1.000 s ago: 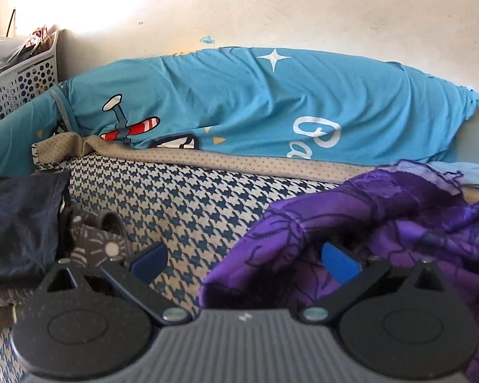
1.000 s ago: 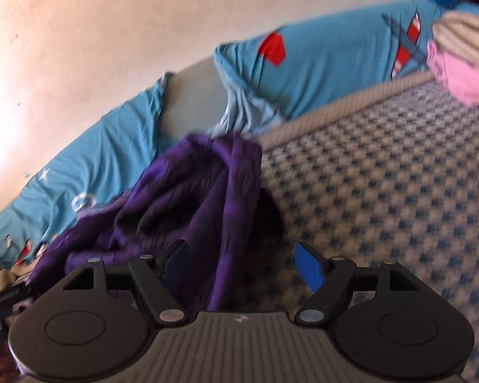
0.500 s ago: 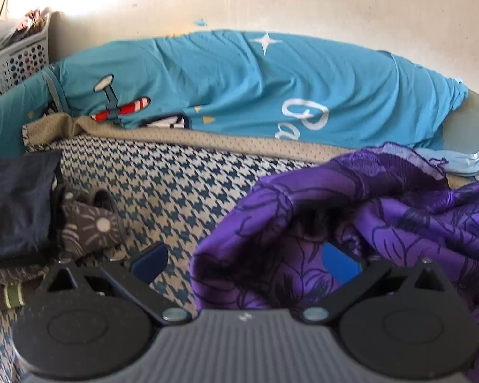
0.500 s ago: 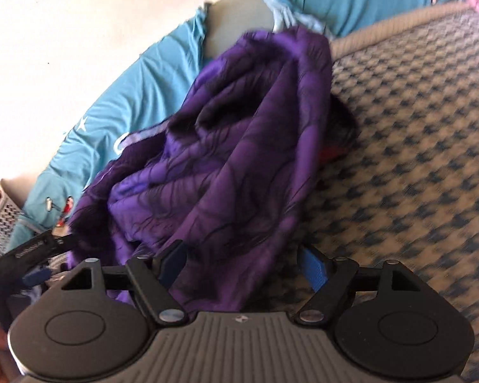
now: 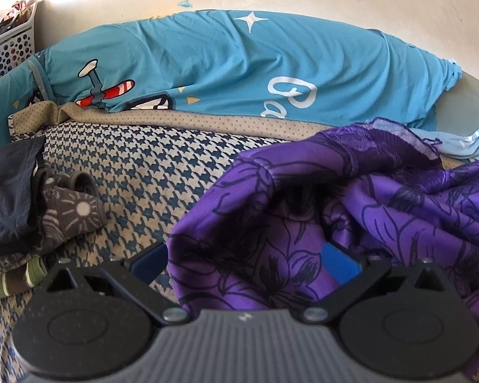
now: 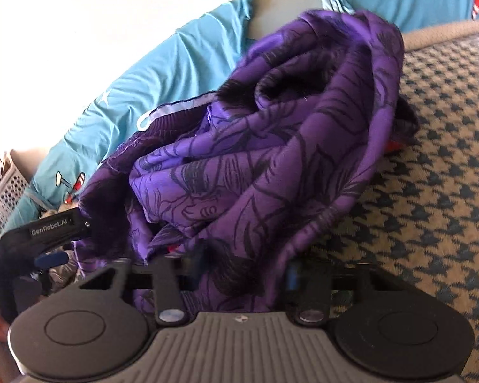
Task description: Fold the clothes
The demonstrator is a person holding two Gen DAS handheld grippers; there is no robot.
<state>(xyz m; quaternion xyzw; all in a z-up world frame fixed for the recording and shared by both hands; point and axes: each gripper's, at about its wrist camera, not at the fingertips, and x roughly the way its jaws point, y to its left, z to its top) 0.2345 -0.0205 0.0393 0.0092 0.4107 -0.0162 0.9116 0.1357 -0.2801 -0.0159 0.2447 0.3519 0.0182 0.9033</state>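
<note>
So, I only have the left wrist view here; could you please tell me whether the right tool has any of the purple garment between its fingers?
Observer: Yes. The purple garment fills the gap of the right tool, whose jaws are closing on it.
Operator: Thank you. Is anything lying under the garment on that side?
Observer: A bit of red peeks out beneath its far edge, on the houndstooth cover. I cannot tell what it is.
</note>
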